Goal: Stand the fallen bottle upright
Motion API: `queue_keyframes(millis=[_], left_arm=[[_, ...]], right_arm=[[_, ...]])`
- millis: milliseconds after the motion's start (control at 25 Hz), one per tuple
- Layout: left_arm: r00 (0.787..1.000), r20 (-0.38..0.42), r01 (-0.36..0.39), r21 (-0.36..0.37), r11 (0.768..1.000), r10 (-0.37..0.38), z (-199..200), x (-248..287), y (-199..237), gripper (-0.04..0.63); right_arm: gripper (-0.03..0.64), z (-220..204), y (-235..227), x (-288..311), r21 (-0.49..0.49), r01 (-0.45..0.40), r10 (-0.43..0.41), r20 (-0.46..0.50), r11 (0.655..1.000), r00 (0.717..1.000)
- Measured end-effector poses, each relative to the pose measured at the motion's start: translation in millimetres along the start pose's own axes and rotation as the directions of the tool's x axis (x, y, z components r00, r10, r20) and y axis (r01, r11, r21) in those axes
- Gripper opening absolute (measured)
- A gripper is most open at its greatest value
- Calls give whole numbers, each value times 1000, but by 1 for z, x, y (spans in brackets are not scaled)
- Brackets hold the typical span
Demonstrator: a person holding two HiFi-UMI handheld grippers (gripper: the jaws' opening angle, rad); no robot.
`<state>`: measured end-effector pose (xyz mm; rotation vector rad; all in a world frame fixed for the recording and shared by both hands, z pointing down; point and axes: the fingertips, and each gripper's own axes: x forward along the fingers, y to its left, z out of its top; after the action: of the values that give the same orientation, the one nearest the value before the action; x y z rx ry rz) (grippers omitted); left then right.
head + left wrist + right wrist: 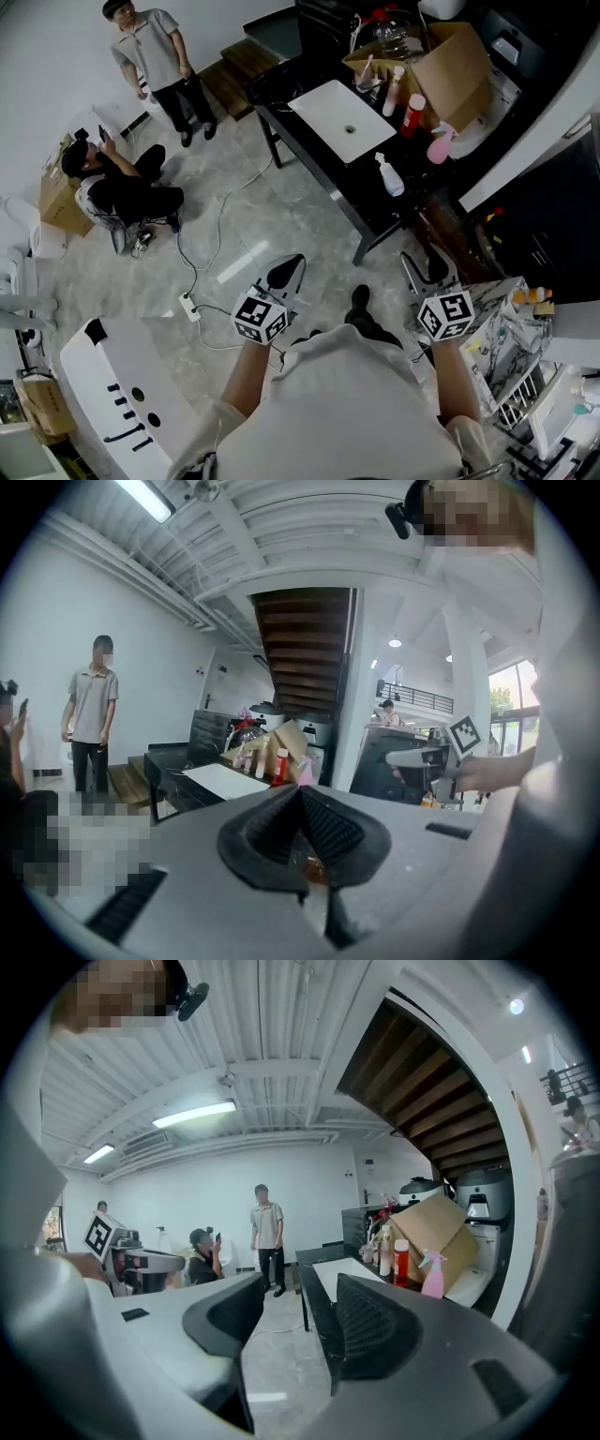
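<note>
A clear spray bottle (389, 175) with a white head lies on its side on the black table (309, 150), to the right of the white basin (345, 119). Both grippers hover over the floor, well short of the table. My left gripper (294, 264) has its jaws together at the tips, with nothing between them; in the left gripper view the left gripper (301, 793) points toward the table. My right gripper (427, 263) stands open and empty; in the right gripper view the right gripper (300, 1290) shows floor through its gap.
A red bottle (412, 113), a pink spray bottle (440, 146), a white bottle (394, 89) and a cardboard box (455, 61) crowd the table's far end. One person (155, 56) stands, another (117, 192) sits on the floor. A power strip (190, 307) lies near my feet.
</note>
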<state>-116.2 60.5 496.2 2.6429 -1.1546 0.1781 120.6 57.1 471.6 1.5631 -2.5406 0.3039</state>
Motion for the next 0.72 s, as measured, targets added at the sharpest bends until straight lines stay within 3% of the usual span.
queue_keyframes(millis=[720], left_arm=[[997,-23,-76,-19,997,75,33,133,29,9]], right_arm=[[250,21,-120,102,27,-96,97,-34,995,995]])
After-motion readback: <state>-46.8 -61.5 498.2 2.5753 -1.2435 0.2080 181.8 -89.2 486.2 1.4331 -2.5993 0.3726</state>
